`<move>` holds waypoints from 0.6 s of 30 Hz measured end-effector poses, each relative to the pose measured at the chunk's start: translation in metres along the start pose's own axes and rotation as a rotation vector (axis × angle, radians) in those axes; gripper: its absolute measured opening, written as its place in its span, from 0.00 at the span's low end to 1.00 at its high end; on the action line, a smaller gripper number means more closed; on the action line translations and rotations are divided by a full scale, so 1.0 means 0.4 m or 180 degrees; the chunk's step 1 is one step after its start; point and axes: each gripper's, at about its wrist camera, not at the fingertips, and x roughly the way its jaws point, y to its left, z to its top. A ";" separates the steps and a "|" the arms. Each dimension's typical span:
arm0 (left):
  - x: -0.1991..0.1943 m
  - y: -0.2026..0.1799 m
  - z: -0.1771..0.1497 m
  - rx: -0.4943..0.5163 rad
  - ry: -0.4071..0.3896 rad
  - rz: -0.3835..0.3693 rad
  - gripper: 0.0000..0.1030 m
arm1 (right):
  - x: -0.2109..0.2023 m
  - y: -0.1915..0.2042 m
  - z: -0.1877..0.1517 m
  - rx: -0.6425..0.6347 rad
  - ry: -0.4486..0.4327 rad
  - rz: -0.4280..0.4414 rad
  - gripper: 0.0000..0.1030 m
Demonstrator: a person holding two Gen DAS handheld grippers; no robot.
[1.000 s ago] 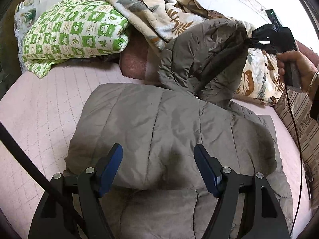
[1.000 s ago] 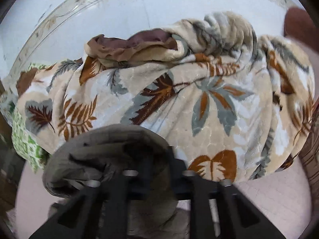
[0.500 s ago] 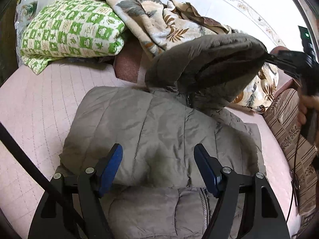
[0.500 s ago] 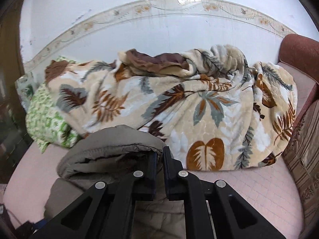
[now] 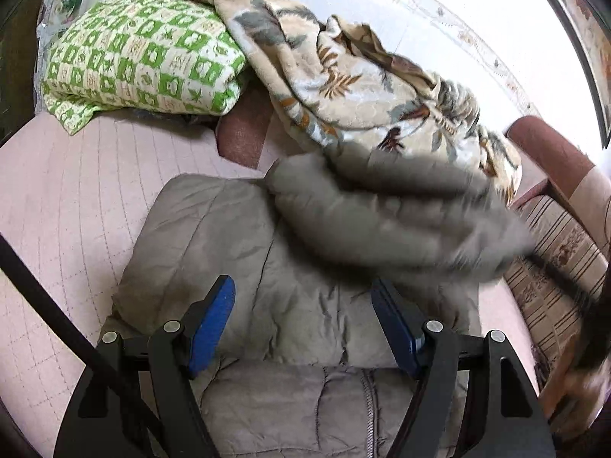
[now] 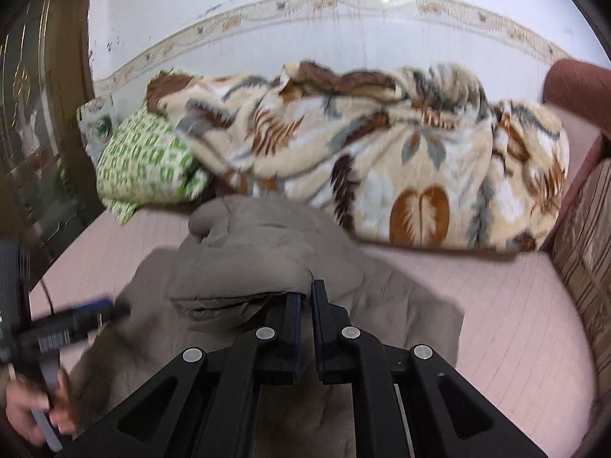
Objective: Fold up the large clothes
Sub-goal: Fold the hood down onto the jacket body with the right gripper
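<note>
A grey-brown puffer jacket [image 5: 214,259] lies spread on the pink quilted bed cover [image 5: 68,206]. My right gripper [image 6: 305,297] is shut on the edge of the jacket's hood [image 6: 244,263] and holds it lifted over the jacket's body. In the left wrist view the hood [image 5: 401,221] is a blurred fold at the right, and the right gripper is a dark streak beyond it. My left gripper [image 5: 301,320] hovers open above the jacket's lower part, its blue pads [image 5: 214,316] empty. The right wrist view shows the left gripper [image 6: 95,311] and the hand [image 6: 34,408] holding it.
A leaf-print blanket [image 5: 362,87] is heaped along the wall behind the jacket. A green checked quilt [image 5: 145,57] sits at the back left. A striped sofa side [image 5: 553,267] and a red-brown armrest [image 6: 576,91] bound the right. A wooden door [image 6: 38,114] stands left.
The right gripper has carried the hood away from the blanket heap, down and across over the jacket's body. The left gripper stays open and has risen slightly.
</note>
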 end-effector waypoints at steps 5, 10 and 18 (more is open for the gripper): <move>0.001 -0.013 0.000 0.0012 -0.0079 -0.0052 0.71 | 0.028 0.054 -0.136 -0.0205 0.0390 0.0114 0.03; 0.049 -0.032 -0.019 0.0096 0.0078 -0.0009 0.71 | 0.091 0.046 -0.217 -0.0227 0.0742 0.0099 0.03; 0.078 -0.035 0.006 0.0172 0.0103 0.0109 0.71 | 0.032 0.014 -0.064 -0.0045 0.0326 0.0154 0.03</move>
